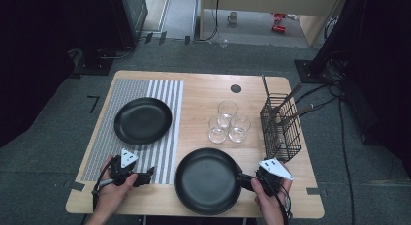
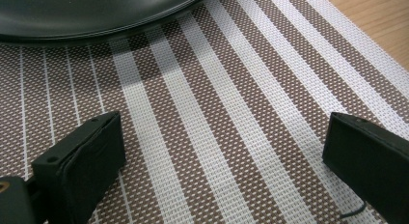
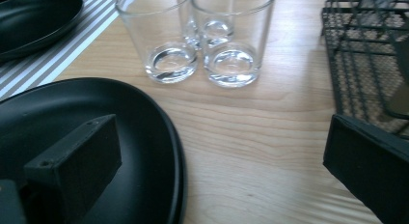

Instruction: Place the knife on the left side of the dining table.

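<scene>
wooden table (image 1: 203, 89): near plate (image 1: 207, 180) rim between spread right gripper (image 1: 247, 181) jaws.

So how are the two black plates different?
The far plate lies on the striped placemat; the near plate lies on bare wood. The near plate looks bigger. The right gripper is at the near plate's edge; the far plate is untouched. Both are round, black and empty.

The high view looks forward and down over the whole bench (image 1: 203, 89). The left gripper view sits close above the striped placemat (image 2: 231, 113), facing the far black plate (image 2: 87, 11). The right gripper view, low over the near black plate (image 3: 72, 108), faces the glasses (image 3: 231, 35) and shares that far plate.
</scene>
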The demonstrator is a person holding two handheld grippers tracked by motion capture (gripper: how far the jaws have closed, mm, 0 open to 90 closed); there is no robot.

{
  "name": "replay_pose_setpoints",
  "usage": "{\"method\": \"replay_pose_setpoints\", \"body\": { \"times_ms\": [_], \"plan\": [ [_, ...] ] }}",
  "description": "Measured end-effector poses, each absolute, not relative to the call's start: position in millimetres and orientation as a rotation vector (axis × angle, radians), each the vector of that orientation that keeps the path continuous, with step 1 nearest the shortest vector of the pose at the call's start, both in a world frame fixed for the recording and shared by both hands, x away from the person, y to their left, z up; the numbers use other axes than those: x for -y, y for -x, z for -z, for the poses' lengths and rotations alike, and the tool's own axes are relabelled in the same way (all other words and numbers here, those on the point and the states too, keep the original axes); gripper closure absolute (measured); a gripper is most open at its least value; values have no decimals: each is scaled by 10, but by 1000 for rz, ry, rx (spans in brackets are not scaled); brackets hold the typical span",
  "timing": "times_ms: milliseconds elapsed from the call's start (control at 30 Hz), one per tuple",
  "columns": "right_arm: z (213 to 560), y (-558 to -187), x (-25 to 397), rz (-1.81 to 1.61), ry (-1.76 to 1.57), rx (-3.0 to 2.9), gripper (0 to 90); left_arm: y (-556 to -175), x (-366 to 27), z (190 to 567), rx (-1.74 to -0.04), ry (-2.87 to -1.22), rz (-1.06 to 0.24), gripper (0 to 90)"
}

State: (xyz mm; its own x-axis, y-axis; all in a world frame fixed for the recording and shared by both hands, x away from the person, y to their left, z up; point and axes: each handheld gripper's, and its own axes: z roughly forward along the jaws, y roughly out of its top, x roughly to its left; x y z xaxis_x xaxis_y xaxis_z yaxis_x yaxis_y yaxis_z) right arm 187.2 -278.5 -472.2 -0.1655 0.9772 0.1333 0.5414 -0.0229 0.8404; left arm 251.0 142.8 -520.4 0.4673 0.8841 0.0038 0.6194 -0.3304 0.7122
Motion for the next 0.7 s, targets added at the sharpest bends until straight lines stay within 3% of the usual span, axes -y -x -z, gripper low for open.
{"method": "replay_pose_setpoints", "body": {
  "times_ms": [700],
  "plan": [
    [4550, -1749, 3189, -1126, -1565, -1654, 0, -2510, -1428, 5204, -1244, -2068, -525, 11]
  ]
}}
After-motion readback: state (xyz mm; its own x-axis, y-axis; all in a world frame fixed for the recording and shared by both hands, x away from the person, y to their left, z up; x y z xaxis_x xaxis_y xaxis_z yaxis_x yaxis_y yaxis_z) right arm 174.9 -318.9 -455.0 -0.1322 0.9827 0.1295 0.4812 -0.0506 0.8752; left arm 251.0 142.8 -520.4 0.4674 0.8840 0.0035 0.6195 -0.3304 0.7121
